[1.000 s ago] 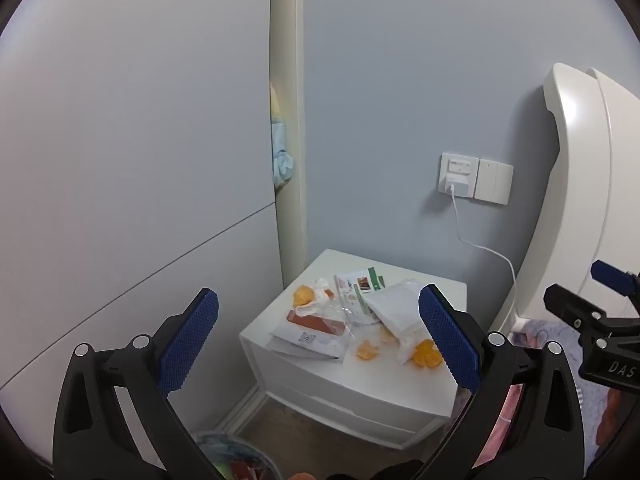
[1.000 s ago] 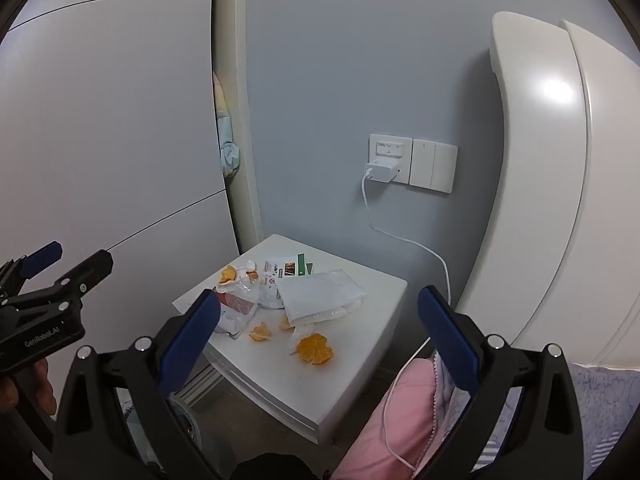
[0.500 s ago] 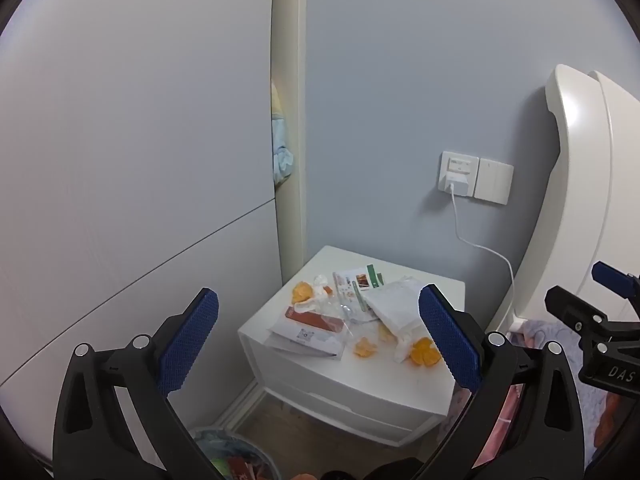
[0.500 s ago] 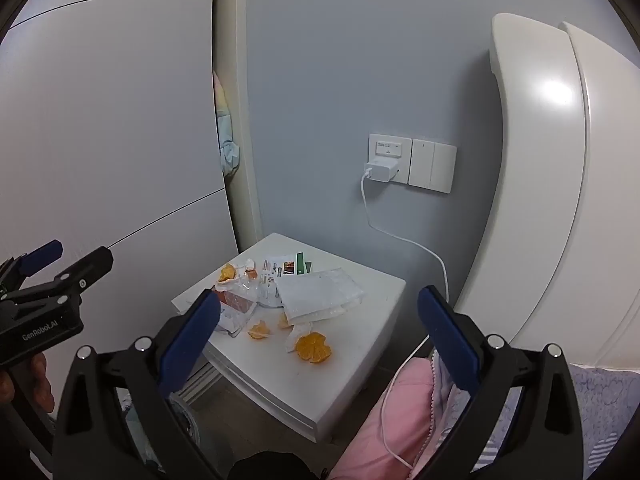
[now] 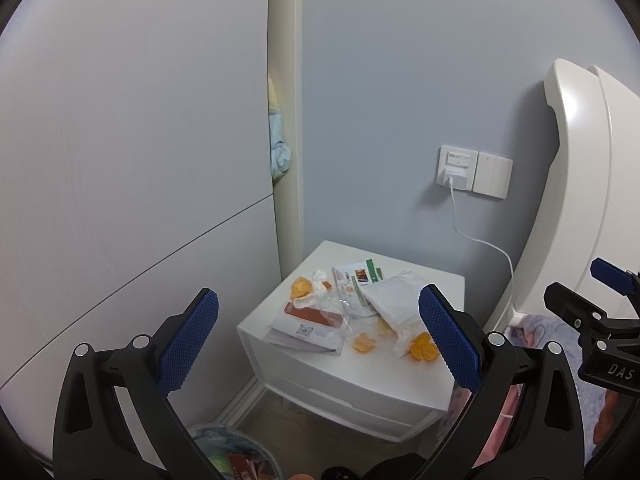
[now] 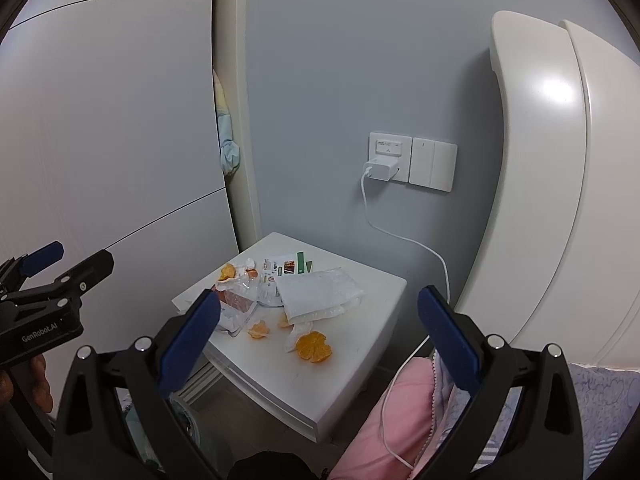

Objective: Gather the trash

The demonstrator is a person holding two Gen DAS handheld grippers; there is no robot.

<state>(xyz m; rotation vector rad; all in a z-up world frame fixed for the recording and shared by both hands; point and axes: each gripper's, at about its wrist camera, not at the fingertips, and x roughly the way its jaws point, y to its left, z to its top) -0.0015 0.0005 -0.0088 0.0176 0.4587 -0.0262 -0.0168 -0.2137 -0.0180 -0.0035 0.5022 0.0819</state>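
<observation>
Left wrist: both grippers, left (image 5: 318,330) and right (image 6: 318,330), wide and empty, well short of nightstand (image 5: 400,376), likely lining up on peel (image 5: 424,347)

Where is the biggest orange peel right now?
In the right wrist view, the biggest orange peel lies near the nightstand top's front edge, just below the white padded mailer.

Both hand-held grippers held up, jaws spread wide, nothing gripped.
Left hand-held gripper (image 5: 318,334) and right hand-held gripper (image 6: 318,330) are held side by side, approx. level, both pointed fwd and slightly down. Blue pads (image 5: 188,342) are seen well apart on each. A hand (image 6: 28,384) is seen wrapped round the left grip.
</observation>
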